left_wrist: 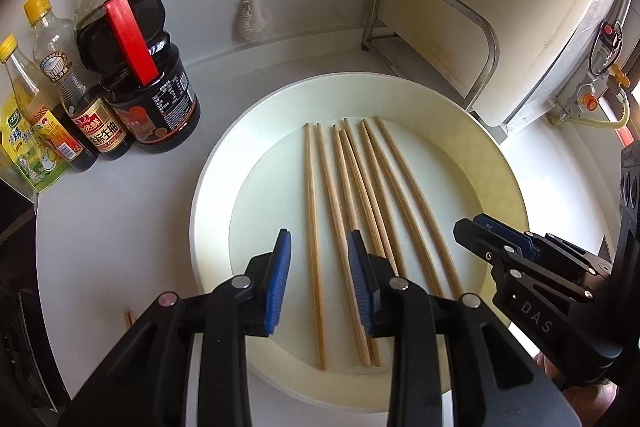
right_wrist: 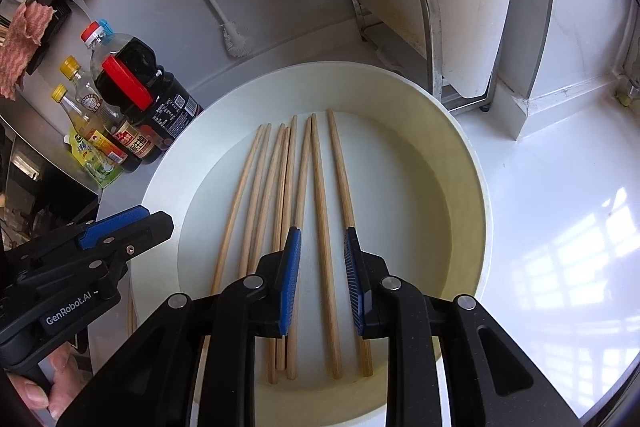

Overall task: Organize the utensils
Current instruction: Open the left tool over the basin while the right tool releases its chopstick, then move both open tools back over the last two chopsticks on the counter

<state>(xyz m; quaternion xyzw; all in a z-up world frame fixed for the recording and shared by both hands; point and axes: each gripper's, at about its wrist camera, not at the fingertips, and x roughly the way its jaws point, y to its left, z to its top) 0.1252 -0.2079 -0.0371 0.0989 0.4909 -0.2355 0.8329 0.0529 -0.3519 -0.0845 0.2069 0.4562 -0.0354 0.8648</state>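
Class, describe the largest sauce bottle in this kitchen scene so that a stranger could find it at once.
Start at the big round white tray holding the wooden chopsticks. To its left, a cluster of condiment bottles stands on the counter. The large dark soy sauce jug stands nearest the tray: it is the widest there and alone has a red carrying handle and a red cap, while its neighbours are slim with yellow caps.

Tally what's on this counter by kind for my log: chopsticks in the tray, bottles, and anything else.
Chopsticks in the round tray: 7
Chopstick lying outside the tray, only partly seen: 1
Sauce and condiment bottles: 3
Green seasoning pouch: 1
White brush: 1
Metal rack: 1
Total: 14, plus the tray
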